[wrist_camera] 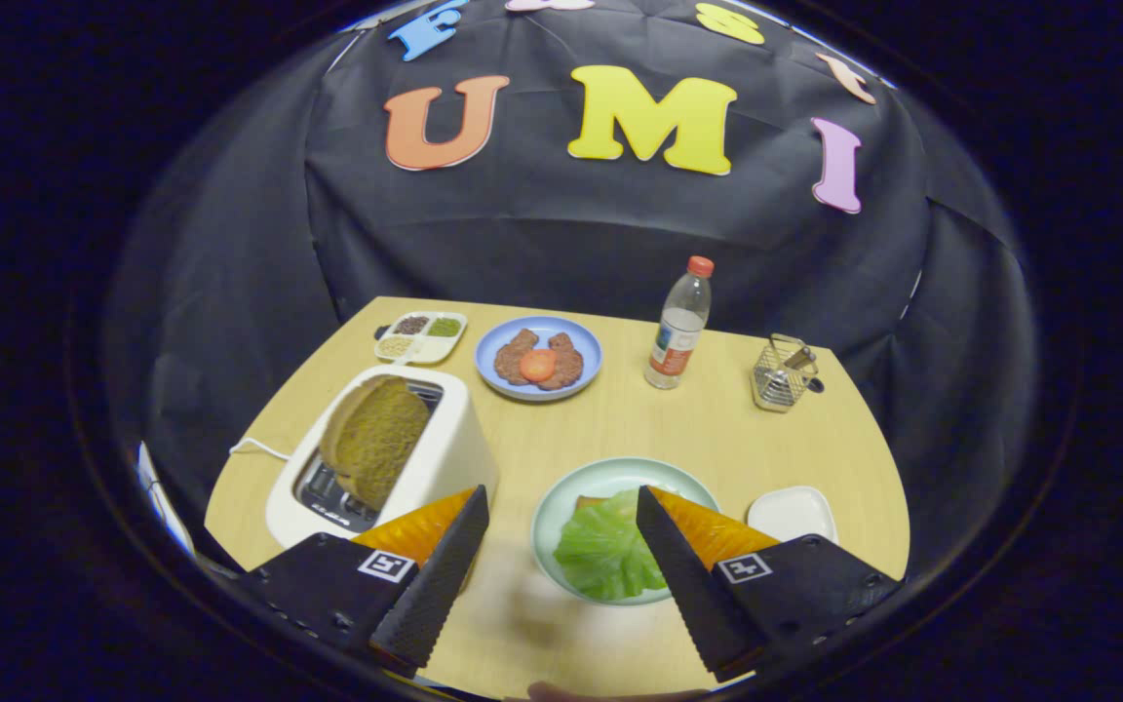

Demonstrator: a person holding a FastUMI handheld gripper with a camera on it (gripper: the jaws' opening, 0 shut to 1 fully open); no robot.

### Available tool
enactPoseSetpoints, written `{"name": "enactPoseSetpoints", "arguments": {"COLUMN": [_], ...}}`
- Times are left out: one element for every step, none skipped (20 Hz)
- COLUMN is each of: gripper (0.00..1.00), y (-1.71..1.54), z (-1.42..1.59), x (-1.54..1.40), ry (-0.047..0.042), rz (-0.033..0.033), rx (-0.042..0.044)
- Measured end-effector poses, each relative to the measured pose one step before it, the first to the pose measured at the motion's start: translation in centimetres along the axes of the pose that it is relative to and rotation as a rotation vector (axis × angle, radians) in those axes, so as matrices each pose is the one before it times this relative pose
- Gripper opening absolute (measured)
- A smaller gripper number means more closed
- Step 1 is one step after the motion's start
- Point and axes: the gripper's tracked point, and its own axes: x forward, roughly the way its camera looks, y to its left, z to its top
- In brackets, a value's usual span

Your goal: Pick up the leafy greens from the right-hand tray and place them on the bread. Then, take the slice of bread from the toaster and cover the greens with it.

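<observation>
The leafy greens (606, 552) lie on a slice of bread (589, 504) whose corner shows at their far edge, both on a pale green plate (610, 473). That plate sits between my two fingers and partly under the right one. My gripper (561, 495) is open above the table, nothing between its fingers. A brown slice of bread (373, 437) stands tilted in the slot of the white toaster (445, 453), just beyond my left finger (437, 575). A small white tray (793, 510), bare, sits right of the plate, behind my right finger (693, 575).
A blue plate (581, 382) with meat patties and a tomato slice sits at the back. A divided dish of seeds (422, 334) is to its left. A water bottle (681, 327) and a wire basket (784, 374) stand at the back right. The toaster's cord (254, 447) trails left.
</observation>
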Motion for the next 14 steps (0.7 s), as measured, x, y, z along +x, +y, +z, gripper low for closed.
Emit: {"name": "enactPoseSetpoints", "arguments": {"gripper": [0.96, 0.96, 0.96, 0.97, 0.96, 0.97, 0.97, 0.97, 0.97, 0.97, 0.97, 0.97, 0.96, 0.97], "y": [1.014, 1.129, 1.041, 0.985, 1.004, 0.951, 0.827, 0.682, 0.64, 0.546, 0.178, 0.09, 0.04, -0.015], "z": [0.456, 0.594, 0.58, 0.564, 0.536, 0.371, 0.425, 0.159, 0.223, 0.134, 0.055, -0.118, 0.096, 0.077], "x": [-0.372, -0.349, -0.163, -0.1, 0.064, 0.169, 0.292, 0.326, 0.332, 0.641, 0.623, 0.675, 0.611, 0.623], "ry": [-0.00808, -0.00833, -0.00926, -0.00862, -0.0058, -0.00088, 0.00319, 0.00586, 0.00478, 0.01034, 0.00854, 0.01153, 0.00364, 0.00394], "rz": [0.01477, 0.0183, 0.01405, 0.00975, 0.01284, 0.01042, 0.00588, 0.00281, -0.00008, -0.00537, -0.01691, -0.0184, -0.02954, -0.02709], "rx": [-0.00447, -0.00345, -0.00319, -0.00033, 0.00262, 0.00502, 0.00523, 0.00673, 0.00956, 0.00966, 0.00787, 0.01021, 0.00479, 0.00134]}}
